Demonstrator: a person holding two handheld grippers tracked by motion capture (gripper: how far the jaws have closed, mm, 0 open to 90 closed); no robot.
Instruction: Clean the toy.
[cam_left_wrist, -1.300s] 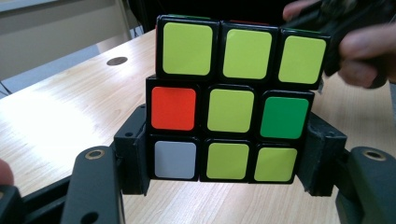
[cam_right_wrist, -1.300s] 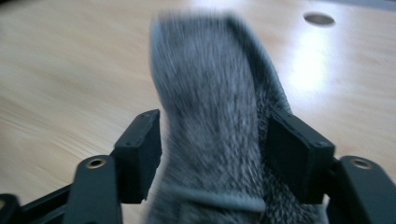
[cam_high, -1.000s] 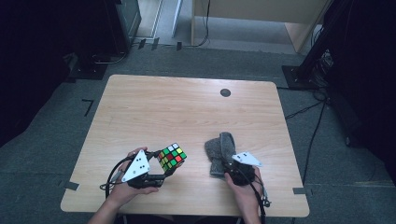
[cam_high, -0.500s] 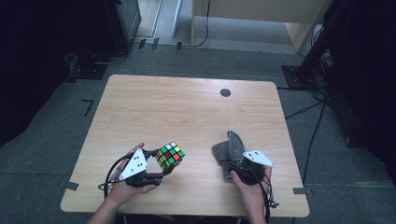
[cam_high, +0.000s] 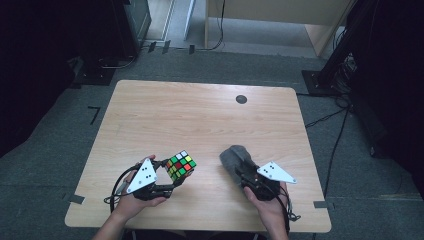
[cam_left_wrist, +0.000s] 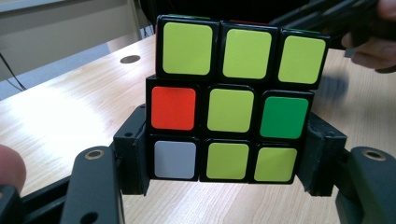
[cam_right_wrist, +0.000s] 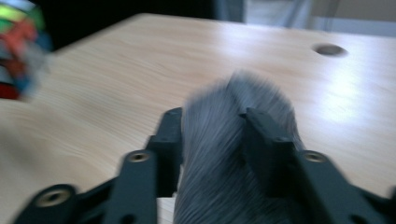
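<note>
**Cube Clamped, Cloth Pinched, Both Near the Front Edge**

Left jaws closed on the cube (cam_left_wrist: 237, 100), one pad on each side of its lowest layer, so that the upper two layers stand free above the grip. Probably held that way to present the faces for wiping, or to leave a layer free to turn. Cube raised a little off the table (cam_high: 200, 115), tilted, at the front left, with the left gripper (cam_high: 167, 182) under and behind it.

Right jaws narrow, pressed into a wad of grey cloth (cam_right_wrist: 233, 154) from both sides, with the cloth bulging up and forward between them. Bunched rather than spread, likely to make a firm pad at the tip. Right gripper (cam_high: 248, 177) at the front right, the cloth (cam_high: 235, 156) pointing toward the cube yet apart from it.

Cube: hard glossy plastic, black frame, square stickers with rounded corners; facing side mostly yellow-green, with one orange, one green, one white. Flat sides well suited to parallel pads. Cloth: soft, fuzzy, shapeless, blurred in the right gripper view. Table: pale wood grain, smooth, rounded corners, a dark round hole (cam_high: 241, 99) near the far edge. Grey three-cornered plates on both grippers, cables trailing toward the hands.
</note>
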